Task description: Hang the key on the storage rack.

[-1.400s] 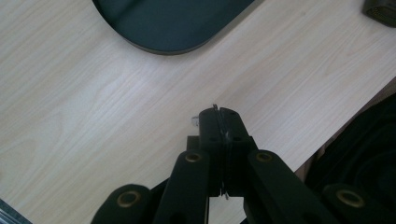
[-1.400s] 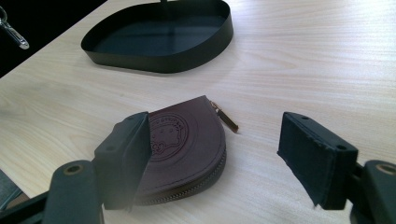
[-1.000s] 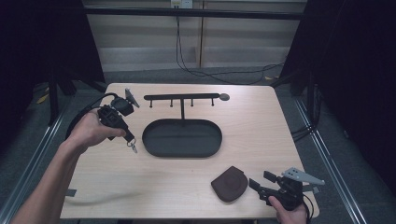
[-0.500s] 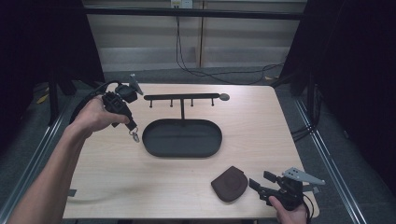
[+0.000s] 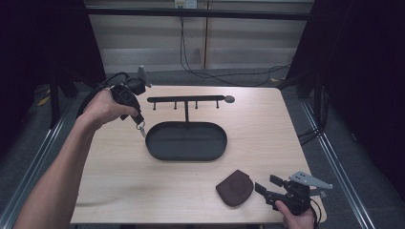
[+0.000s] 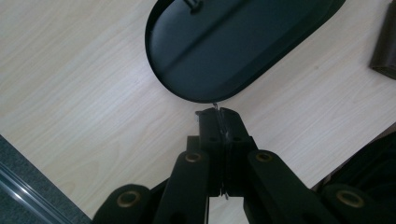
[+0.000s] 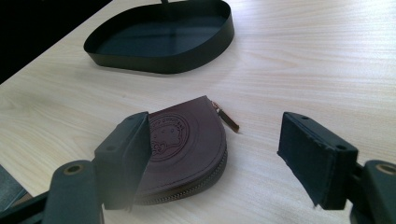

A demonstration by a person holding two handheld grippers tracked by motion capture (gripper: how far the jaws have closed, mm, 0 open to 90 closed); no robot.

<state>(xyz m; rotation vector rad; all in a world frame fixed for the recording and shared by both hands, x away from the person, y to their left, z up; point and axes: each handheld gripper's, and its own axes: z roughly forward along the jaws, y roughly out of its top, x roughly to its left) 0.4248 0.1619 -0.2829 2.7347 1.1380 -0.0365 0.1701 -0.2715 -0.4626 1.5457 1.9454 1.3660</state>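
My left gripper [image 5: 137,118] hangs above the table's back left, by the left end of a black oval tray [image 5: 186,143]. Its jaws are shut on a small metal key-like piece [image 5: 142,130] that dangles below the tips. In the left gripper view the closed left gripper [image 6: 218,114] pinches a thin metal sliver [image 6: 215,106] just off the tray's rim [image 6: 187,95]. A hook rack [image 5: 186,99] rises from the tray's far side. My right gripper [image 5: 266,183] rests open at the front right, beside a brown round zip pouch [image 5: 235,187]. The pouch [image 7: 182,149] lies by the right gripper's [image 7: 219,140] left jaw.
The light wooden table [image 5: 267,129] ends close to my right hand at the front right corner. Cables [image 5: 200,71] lie on the floor behind the table. Metal rails run along the floor at both sides.
My left hand has carried the dangling metal piece away from me and to the right, rising toward the rack's left end. The right gripper and the pouch have stayed put.
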